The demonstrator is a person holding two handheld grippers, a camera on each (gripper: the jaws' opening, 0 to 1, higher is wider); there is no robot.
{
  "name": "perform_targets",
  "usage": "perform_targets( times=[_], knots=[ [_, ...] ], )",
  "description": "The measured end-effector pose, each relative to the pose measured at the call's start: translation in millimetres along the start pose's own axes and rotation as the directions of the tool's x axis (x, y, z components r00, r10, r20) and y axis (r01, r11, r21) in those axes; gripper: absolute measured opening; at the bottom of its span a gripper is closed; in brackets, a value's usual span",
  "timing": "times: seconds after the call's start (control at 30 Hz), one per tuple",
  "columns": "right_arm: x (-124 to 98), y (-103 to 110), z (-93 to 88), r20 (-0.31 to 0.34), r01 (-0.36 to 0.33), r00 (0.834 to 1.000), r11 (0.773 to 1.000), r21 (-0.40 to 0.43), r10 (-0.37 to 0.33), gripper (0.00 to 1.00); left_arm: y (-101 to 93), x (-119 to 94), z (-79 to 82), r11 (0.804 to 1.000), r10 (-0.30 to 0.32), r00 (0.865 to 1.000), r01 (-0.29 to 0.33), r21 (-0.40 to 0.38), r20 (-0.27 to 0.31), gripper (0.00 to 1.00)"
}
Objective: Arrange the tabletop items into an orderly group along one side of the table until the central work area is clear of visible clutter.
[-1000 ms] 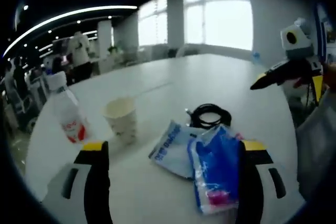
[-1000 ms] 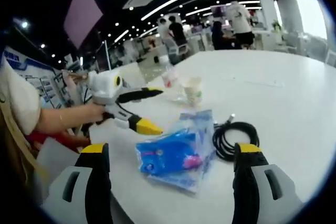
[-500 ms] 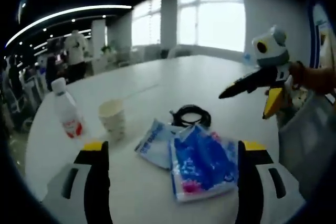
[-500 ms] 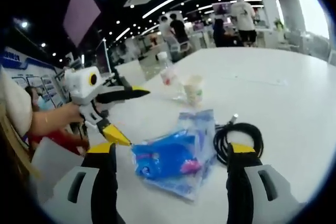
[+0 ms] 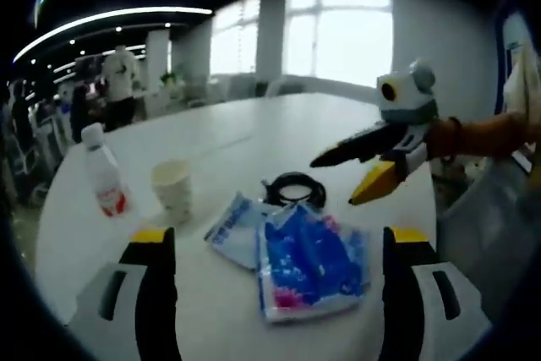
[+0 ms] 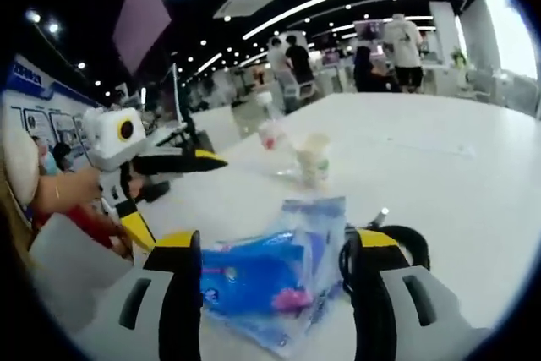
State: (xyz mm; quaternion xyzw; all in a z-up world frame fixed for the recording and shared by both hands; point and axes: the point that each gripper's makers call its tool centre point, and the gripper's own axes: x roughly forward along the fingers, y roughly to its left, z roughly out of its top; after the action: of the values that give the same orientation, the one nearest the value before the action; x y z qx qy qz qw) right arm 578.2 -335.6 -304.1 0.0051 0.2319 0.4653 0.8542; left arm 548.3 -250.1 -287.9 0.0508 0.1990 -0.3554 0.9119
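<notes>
On the white table [image 5: 279, 124] lie a blue packet [image 5: 311, 259] overlapping a paler blue-and-white packet [image 5: 232, 230], with a coiled black cable [image 5: 293, 190] just behind them. My left gripper [image 5: 279, 238] is open, its jaws wide on either side of the packets. My right gripper [image 5: 333, 182] reaches in from the right, open, its tips above the cable. In the right gripper view, my right gripper [image 6: 279, 243] is open and close around the blue packet [image 6: 245, 281]. The pale packet [image 6: 317, 226] and cable [image 6: 406, 247] lie by its right jaw. The left gripper [image 6: 182, 200] is at the left.
A paper cup [image 5: 173, 192] and a clear water bottle [image 5: 103, 177] with a red label stand at the left, seen farther back as cup [image 6: 311, 158] and bottle [image 6: 270, 128]. A hand [image 6: 68, 192] holds the left gripper. People stand far behind the table.
My right gripper has come in over the table toward the cable and packets, and its jaws stand a little closer together. The items have not moved.
</notes>
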Motion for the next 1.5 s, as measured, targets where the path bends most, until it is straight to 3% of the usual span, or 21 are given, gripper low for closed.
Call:
perform_targets(
  times=[0.17, 0.47, 0.57, 0.6, 0.73, 0.83, 1.0, 1.2, 1.43, 1.5],
  knots=[
    [15, -13, -17.0, -0.033, 0.010, 0.999, 1.000, 0.022, -0.009, 0.64, 1.0, -5, 1.0, 1.000, 0.011, 1.000, -0.011, -0.005, 0.007, 0.99],
    [28, -20, -30.6, -0.024, 0.004, 1.000, 1.000, 0.024, -0.004, 0.49, -3.1, -12, 3.6, 1.000, 0.016, 1.000, -0.016, 0.004, -0.001, 0.99],
    [30, -15, -26.0, 0.016, -0.025, 1.000, 0.997, 0.075, 0.024, 0.38, -1.7, -17, -1.3, 0.998, 0.056, 0.997, -0.055, 0.024, -0.048, 0.99],
    [31, -16, -27.9, 0.008, -0.024, 1.000, 0.997, 0.071, 0.023, 0.35, -0.3, -18, 0.5, 0.997, 0.080, 0.996, -0.079, 0.026, -0.036, 0.99],
    [34, -19, -37.6, -0.020, -0.014, 1.000, 0.999, 0.052, 0.015, 0.37, -4.9, -22, 2.3, 0.997, 0.072, 0.997, -0.072, 0.004, -0.027, 0.99],
    [36, -21, -43.5, -0.027, -0.014, 0.999, 0.995, 0.094, 0.016, 0.33, -4.5, -26, 2.9, 0.997, 0.079, 0.997, -0.079, 0.012, -0.027, 0.99],
    [39, -21, -49.9, -0.051, -0.010, 0.999, 0.999, 0.051, 0.013, 0.31, 0.5, -35, -2.6, 0.995, 0.102, 0.994, -0.103, -0.016, -0.045, 0.99],
    [40, -19, -63.3, -0.108, -0.005, 0.994, 1.000, 0.005, 0.005, 0.15, -4.9, -43, 3.3, 0.993, 0.114, 0.993, -0.115, -0.024, -0.033, 0.99],
    [41, -18, -66.0, -0.133, 0.022, 0.991, 0.997, -0.068, -0.030, 0.09, -4.1, -44, -1.6, 0.990, 0.135, 0.990, -0.136, -0.032, -0.046, 0.99],
    [40, -18, -65.7, -0.130, 0.019, 0.991, 0.999, -0.051, -0.026, 0.05, -3.3, -45, -2.1, 0.990, 0.140, 0.989, -0.141, -0.026, -0.045, 0.99]
  ],
)
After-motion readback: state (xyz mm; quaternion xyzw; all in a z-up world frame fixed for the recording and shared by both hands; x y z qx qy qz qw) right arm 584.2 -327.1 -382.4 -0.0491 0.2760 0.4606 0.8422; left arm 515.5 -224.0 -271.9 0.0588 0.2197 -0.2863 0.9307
